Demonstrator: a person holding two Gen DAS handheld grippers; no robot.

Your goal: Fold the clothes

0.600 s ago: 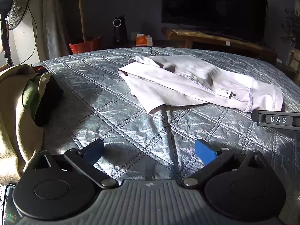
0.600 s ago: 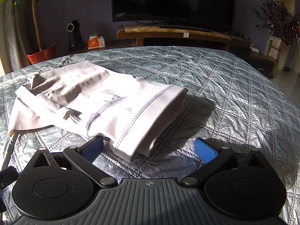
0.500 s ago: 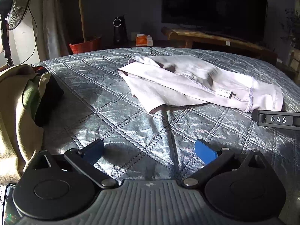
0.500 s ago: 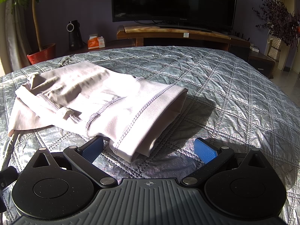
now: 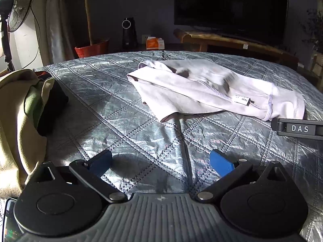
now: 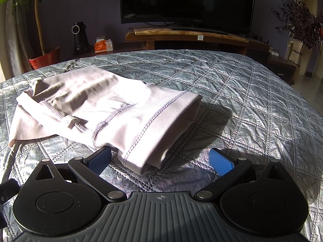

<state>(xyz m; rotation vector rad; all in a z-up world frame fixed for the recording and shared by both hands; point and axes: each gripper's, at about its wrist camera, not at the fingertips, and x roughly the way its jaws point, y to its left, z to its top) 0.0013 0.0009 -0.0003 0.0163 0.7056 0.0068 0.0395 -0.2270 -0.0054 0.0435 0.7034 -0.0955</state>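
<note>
A pale lilac garment (image 5: 201, 88) lies folded on the grey quilted bed (image 5: 125, 125); in the right wrist view the garment (image 6: 105, 109) reaches to my fingers. My left gripper (image 5: 161, 163) is open and empty, low over the quilt, well short of the garment. My right gripper (image 6: 161, 160) is open; the garment's folded near corner lies between its blue pads (image 6: 221, 162) without being clamped. The right gripper's side (image 5: 298, 128) shows at the right edge of the left wrist view.
A heap of beige, green and black clothes (image 5: 22, 117) lies at the bed's left edge. Beyond the bed stand a TV (image 6: 187, 2) on a wooden bench (image 6: 193, 37), a potted plant (image 6: 44, 57), a fan (image 5: 14, 6) and a tissue box (image 6: 103, 45).
</note>
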